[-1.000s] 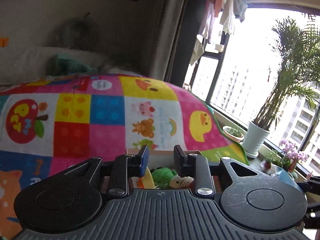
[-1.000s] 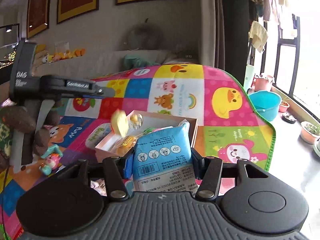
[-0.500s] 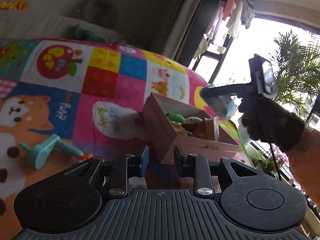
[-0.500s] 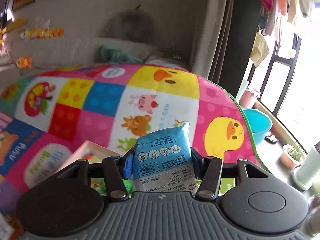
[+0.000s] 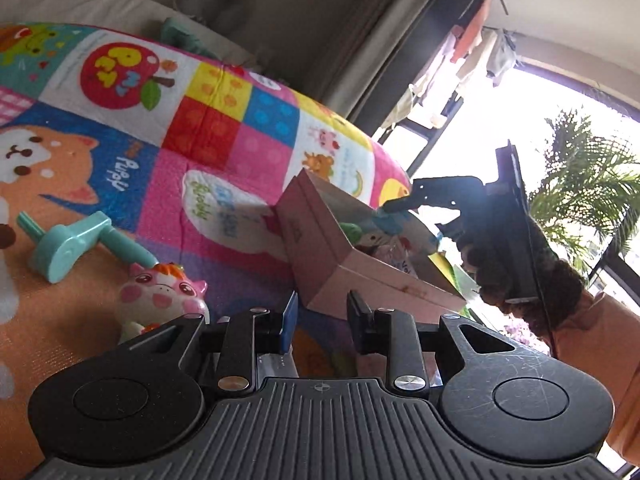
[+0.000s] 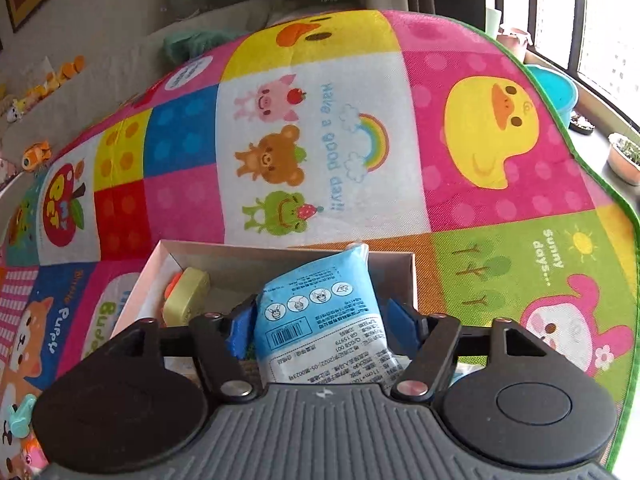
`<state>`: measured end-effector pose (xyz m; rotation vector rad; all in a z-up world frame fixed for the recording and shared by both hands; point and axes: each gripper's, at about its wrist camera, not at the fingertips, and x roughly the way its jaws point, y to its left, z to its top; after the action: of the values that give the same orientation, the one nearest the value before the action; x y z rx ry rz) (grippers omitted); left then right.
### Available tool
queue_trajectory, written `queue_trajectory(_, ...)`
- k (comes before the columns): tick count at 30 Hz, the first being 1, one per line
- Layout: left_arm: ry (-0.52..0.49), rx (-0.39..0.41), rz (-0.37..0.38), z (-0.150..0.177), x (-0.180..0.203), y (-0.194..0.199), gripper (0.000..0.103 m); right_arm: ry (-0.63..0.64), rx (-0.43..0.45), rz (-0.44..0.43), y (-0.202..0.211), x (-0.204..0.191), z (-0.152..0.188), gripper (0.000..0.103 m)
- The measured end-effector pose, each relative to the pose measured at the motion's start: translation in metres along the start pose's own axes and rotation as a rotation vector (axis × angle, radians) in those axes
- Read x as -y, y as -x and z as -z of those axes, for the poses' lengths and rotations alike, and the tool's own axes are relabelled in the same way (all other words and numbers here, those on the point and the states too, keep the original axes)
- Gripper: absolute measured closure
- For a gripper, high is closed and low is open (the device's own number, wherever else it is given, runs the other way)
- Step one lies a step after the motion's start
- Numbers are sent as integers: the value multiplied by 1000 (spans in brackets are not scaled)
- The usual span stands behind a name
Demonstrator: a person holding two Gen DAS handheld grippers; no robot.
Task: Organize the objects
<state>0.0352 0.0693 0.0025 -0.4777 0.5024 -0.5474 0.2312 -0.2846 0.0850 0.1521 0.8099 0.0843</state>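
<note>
A pink cardboard box (image 5: 320,248) stands on the colourful play mat, also seen in the right wrist view (image 6: 280,258). My right gripper (image 6: 322,326) is over the box; its jaws have spread and a gap shows on each side of the blue tissue packet (image 6: 324,320) lying between them in the box. A yellow toy (image 6: 186,298) lies in the box's left part. My left gripper (image 5: 320,314) is open and empty, low over the mat just before the box. A pink pig toy (image 5: 160,298) and a teal plastic toy (image 5: 76,246) lie on the mat to its left.
The play mat (image 6: 320,140) covers the floor. A teal basin (image 6: 554,90) and plant pots (image 6: 624,158) stand by the window at the right. A potted palm (image 5: 580,200) stands behind the right gripper (image 5: 460,200). A sofa lies at the back.
My right gripper lowered the blue packet into the box and its jaws opened off it. My left gripper pulled back and dropped low, bringing the pig toy into view.
</note>
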Motion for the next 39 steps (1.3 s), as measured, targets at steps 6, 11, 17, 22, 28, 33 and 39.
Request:
queue_trajectory(6, -2, 8, -6, 0, 1, 0, 73, -27, 101, -3, 42, 13, 4, 42)
queue_trajectory(11, -15, 15, -21, 0, 2, 1, 73, -102, 52, -49, 46, 13, 26, 59)
queue_trajectory(17, -18, 19, -36, 0, 2, 0, 73, -144, -17, -92, 66, 21, 43, 58)
queue_trajectory(22, -29, 27, -65, 0, 4, 0, 73, -74, 59, -46, 58, 8, 51, 54)
queue_trajectory(28, -28, 3, -156, -5, 10, 9, 73, -100, 74, -52, 20, -5, 34, 52)
queue_trajectory(33, -123, -56, -263, -9, 19, 27, 73, -34, 93, -27, 30, -8, 42, 47)
queue_trajectory(39, -150, -107, -293, -1, 26, 41, 73, 123, 238, -4, 104, -20, 84, 14)
